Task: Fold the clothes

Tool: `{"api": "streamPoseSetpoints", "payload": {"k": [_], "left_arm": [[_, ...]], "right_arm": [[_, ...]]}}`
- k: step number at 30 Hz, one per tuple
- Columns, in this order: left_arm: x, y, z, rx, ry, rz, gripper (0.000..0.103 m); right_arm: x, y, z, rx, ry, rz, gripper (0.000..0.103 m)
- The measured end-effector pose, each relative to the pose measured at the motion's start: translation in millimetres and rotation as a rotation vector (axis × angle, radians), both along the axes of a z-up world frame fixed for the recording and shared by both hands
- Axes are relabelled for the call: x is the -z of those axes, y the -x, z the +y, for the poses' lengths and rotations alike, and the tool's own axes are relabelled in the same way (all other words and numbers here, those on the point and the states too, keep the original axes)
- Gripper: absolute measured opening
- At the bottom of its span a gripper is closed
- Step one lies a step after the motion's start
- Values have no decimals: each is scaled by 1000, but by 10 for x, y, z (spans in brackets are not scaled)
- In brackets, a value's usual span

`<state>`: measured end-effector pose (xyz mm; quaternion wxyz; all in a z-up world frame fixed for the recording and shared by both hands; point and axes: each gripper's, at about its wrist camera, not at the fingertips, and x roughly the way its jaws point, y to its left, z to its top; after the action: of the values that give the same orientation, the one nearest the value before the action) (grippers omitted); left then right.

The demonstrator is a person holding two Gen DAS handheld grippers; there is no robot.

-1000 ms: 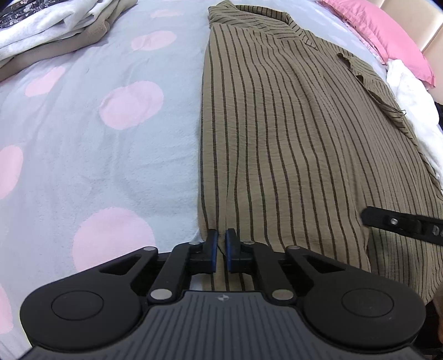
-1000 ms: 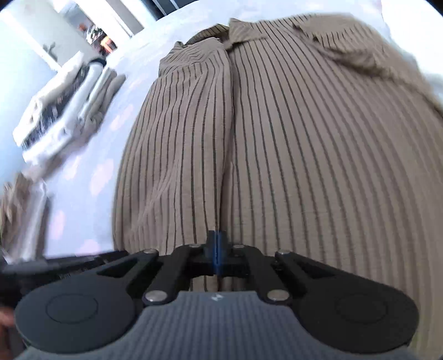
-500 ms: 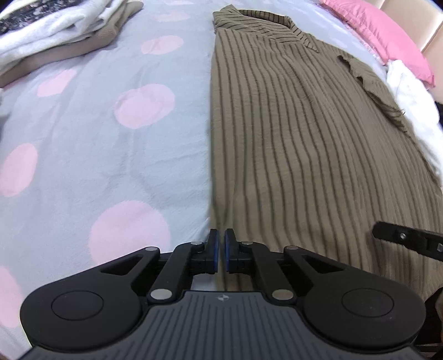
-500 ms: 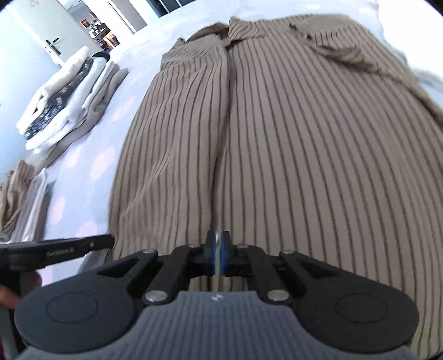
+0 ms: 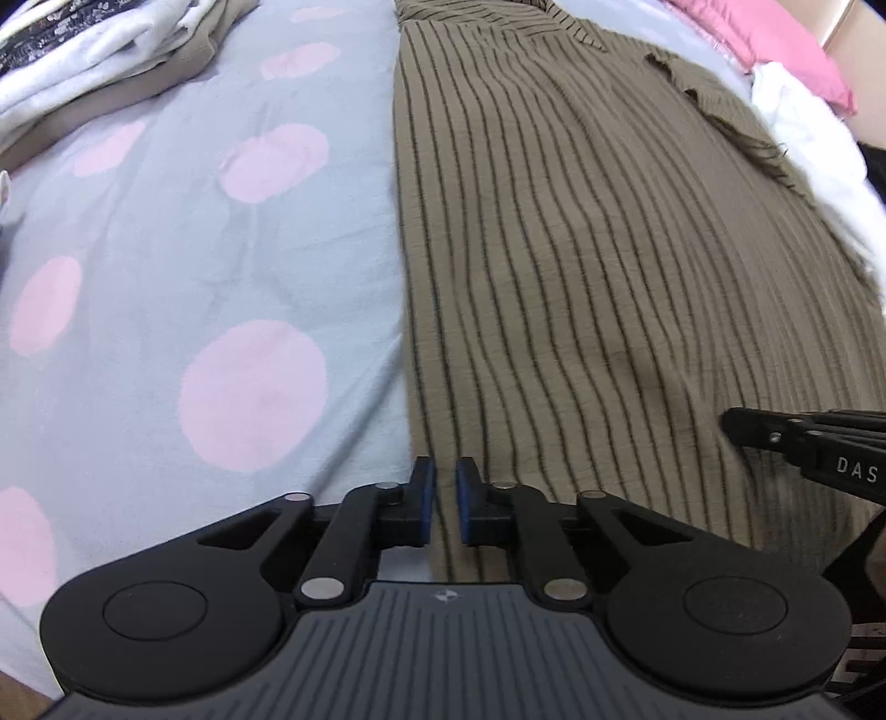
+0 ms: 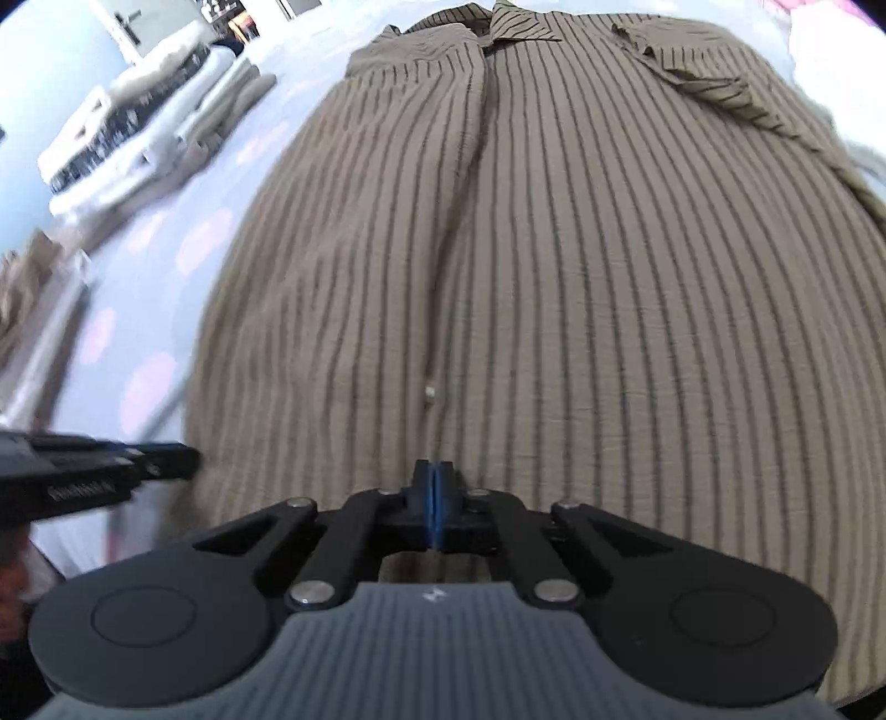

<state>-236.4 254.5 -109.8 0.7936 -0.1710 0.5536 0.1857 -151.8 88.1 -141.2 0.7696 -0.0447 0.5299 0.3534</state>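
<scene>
A brown shirt with dark stripes [image 5: 581, 249] lies flat on the bed, collar at the far end, its left side folded in along a straight edge. My left gripper [image 5: 446, 498] hovers over the near left edge of the shirt. Its jaws are opening, with a small gap and no cloth pinched between the pads. My right gripper [image 6: 434, 498] is shut over the shirt [image 6: 554, 277] near the button placket, and nothing shows between its pads. Each gripper shows in the other's view: the right gripper [image 5: 803, 448] at the right edge, the left gripper [image 6: 99, 471] at the left edge.
The bed has a grey sheet with pink dots [image 5: 194, 249]. A stack of folded clothes [image 5: 99, 61] sits at the far left, seen too as the stack [image 6: 144, 122]. A pink pillow [image 5: 775, 50] and white bedding [image 5: 814, 144] lie at the far right.
The left gripper's pads have parted slightly and it has drifted toward the shirt's left edge. The right gripper has shifted along the shirt's near end and stays shut.
</scene>
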Motion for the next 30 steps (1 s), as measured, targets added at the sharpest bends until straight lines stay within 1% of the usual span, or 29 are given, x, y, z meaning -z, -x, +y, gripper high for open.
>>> {"api": "streamPoseSetpoints", "payload": {"k": [4, 6, 9, 11, 13, 15, 17, 19, 20, 24, 28, 30], "left_arm": [[-57, 6, -4, -20, -32, 9, 8], [-106, 37, -7, -29, -46, -4, 9], [-186, 8, -31, -26, -48, -33, 9], [-237, -10, -57, -21, -47, -51, 10], [-272, -17, -109, -5, -52, -54, 12], [-291, -48, -167, 15, -56, -52, 12], [-303, -102, -226, 34, -58, -52, 12], [-322, -159, -293, 57, -60, -55, 12], [-331, -191, -327, 70, -62, -57, 13], [-345, -284, -452, 110, -66, -64, 13], [-349, -329, -538, 130, -59, -67, 13], [-356, -347, -581, 140, -68, -67, 13]], "right_arm": [[-53, 22, -54, 0, 24, -43, 3], [-94, 20, -90, -5, 25, -54, 6], [-162, 9, -150, -31, 15, -52, 7], [-217, 18, -171, -61, 28, -76, 8], [-252, 26, -229, -93, 66, -107, 17], [-269, 28, -280, -130, 107, -127, 17], [-256, 59, -364, -181, 128, -116, 17], [-252, 116, -452, -255, 145, -116, 17], [-261, 162, -511, -306, 155, -133, 17], [-316, 318, -649, -519, 188, -249, 16], [-427, 329, -896, -691, 232, -377, 16], [-457, 335, -1046, -785, 270, -443, 16]]}}
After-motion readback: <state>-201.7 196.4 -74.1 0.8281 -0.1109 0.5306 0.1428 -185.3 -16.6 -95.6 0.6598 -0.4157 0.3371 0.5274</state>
